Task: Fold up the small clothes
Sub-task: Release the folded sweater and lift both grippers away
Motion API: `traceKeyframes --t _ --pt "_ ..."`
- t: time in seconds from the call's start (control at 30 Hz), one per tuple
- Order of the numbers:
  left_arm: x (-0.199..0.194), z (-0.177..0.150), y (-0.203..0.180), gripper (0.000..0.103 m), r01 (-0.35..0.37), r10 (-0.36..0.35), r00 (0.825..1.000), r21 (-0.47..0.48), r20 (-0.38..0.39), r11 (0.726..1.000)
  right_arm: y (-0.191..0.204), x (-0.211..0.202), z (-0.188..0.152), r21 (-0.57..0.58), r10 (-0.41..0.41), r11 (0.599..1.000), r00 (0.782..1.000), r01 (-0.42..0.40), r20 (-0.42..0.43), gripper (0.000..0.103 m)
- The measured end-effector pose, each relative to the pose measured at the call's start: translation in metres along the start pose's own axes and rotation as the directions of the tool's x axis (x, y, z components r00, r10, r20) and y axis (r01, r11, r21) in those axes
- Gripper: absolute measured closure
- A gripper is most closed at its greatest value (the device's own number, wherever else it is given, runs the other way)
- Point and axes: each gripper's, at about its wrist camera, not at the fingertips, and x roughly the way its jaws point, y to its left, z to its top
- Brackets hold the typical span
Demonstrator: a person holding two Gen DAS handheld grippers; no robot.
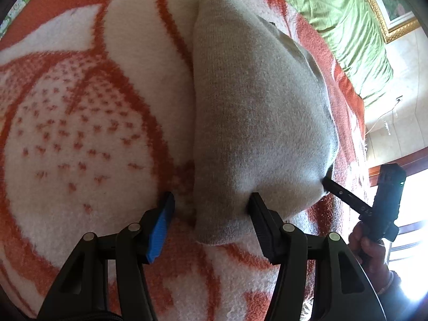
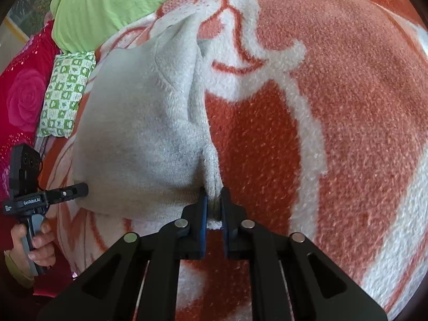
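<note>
A small grey knit garment (image 1: 254, 101) lies on an orange and white blanket (image 1: 80, 107). My left gripper (image 1: 211, 203) is open, its jaws straddling the garment's near left corner, one finger on the blanket, one against the cloth. My right gripper (image 2: 214, 203) is shut on the garment's other near corner (image 2: 214, 187), pinching a bunched fold. The garment (image 2: 133, 133) spreads away to the left in the right wrist view. The right gripper shows at the garment's right edge in the left wrist view (image 1: 329, 183). The left gripper shows at the left in the right wrist view (image 2: 80, 188).
A green pillow or sheet (image 1: 347, 26) lies along the far edge of the blanket. A green and white checked cloth (image 2: 67, 93) and a red rose-patterned cover (image 2: 21, 93) lie beyond the garment. A framed picture (image 1: 388, 8) and a window (image 1: 412, 200) are on the wall side.
</note>
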Motion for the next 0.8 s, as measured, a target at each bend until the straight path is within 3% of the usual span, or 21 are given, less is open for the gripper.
traceKeyframes --t 0.03,0.1,0.33,0.5,0.8 --pt "-0.001 -0.001 0.001 0.044 -0.007 0.007 1.0 0.001 0.001 1.0 0.0 -0.003 -0.001 0.0 0.001 1.0 1.0 -0.001 -0.001 0.086" --pt "-0.005 -0.004 0.004 0.044 -0.015 0.015 1.0 -0.001 0.005 1.0 0.0 -0.012 -0.002 0.001 -0.026 1.0 1.0 0.026 0.013 0.068" --pt "-0.028 -0.02 0.012 0.045 -0.063 0.063 0.997 0.012 0.042 0.998 0.006 -0.044 -0.009 0.041 -0.002 0.999 0.996 -0.002 0.093 0.063" --pt "-0.04 -0.039 -0.001 0.044 -0.117 0.112 0.989 0.045 0.095 0.992 0.025 -0.054 -0.02 0.003 0.006 1.0 0.992 -0.006 0.125 0.046" --pt "-0.06 -0.091 -0.023 0.035 -0.273 0.239 0.936 0.105 0.259 0.956 0.064 -0.047 -0.053 -0.158 -0.025 0.986 0.99 0.047 0.14 0.031"
